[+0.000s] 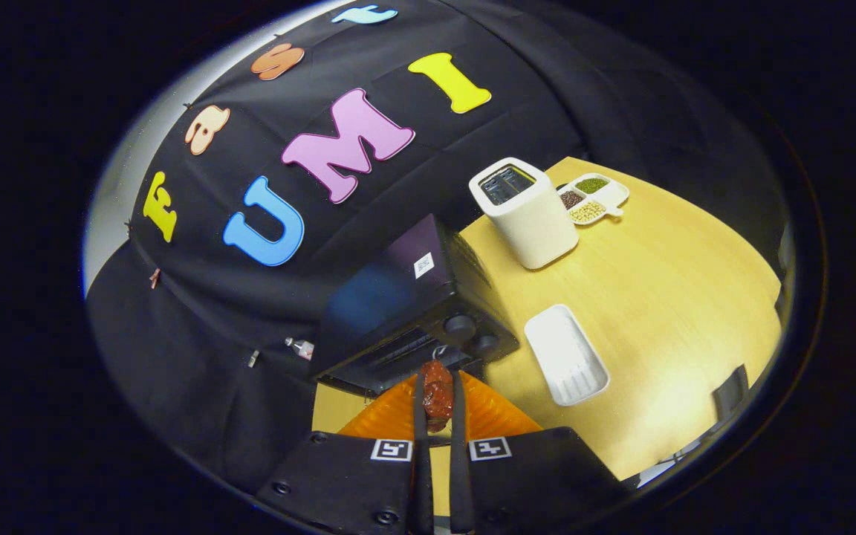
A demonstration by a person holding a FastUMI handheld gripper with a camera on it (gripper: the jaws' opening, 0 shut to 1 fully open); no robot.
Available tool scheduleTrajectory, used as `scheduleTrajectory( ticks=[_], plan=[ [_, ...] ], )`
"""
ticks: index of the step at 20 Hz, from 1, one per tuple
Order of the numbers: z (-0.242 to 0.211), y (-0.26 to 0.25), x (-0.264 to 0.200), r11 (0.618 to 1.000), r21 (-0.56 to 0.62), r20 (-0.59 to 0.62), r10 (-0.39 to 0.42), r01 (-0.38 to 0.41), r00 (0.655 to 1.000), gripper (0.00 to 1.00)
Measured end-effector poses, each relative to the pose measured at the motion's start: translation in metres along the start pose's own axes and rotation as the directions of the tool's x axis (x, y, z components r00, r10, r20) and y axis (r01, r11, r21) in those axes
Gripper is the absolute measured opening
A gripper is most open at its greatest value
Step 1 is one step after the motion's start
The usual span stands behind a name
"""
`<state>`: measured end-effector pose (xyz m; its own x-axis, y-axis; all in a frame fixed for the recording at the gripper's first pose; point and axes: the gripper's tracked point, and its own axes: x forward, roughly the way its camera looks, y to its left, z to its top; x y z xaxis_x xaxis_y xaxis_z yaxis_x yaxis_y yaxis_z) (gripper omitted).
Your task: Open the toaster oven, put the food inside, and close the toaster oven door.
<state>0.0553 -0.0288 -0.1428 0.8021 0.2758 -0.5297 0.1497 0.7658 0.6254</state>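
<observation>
My gripper (438, 380) is shut on a reddish-brown piece of food (437, 400), which sticks up between the two narrow black fingers (420, 416). Just beyond the fingertips stands the black toaster oven (398, 290), tilted in this view, with two round knobs (461, 325) on its front and a dark slotted opening beside them. An orange ribbed surface (498, 416) spreads out under the food at the oven's front; I cannot tell whether it is the lowered door. The food hangs close to the oven's front, right below the knobs.
The oven stands on a light wooden table (681, 297). An empty white oblong tray (565, 355) lies right of the oven. Farther back are a tall white box-shaped appliance (528, 215) and a white divided dish (593, 197) of beans.
</observation>
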Motion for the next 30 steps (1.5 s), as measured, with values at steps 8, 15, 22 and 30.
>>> scheduleTrajectory(
  ticks=[8,15,22,30],
  plan=[
    [-0.064,0.044,0.037,0.997,0.065,0.011,0.046,-0.046,0.999,0.13],
    [-0.076,0.056,0.112,0.986,0.129,0.153,0.088,-0.108,0.984,0.13],
    [-0.073,0.043,0.163,0.959,0.256,0.275,0.047,-0.12,0.96,0.13],
    [-0.074,0.034,0.183,0.959,0.281,0.334,-0.057,-0.041,0.941,0.14]
  ],
)
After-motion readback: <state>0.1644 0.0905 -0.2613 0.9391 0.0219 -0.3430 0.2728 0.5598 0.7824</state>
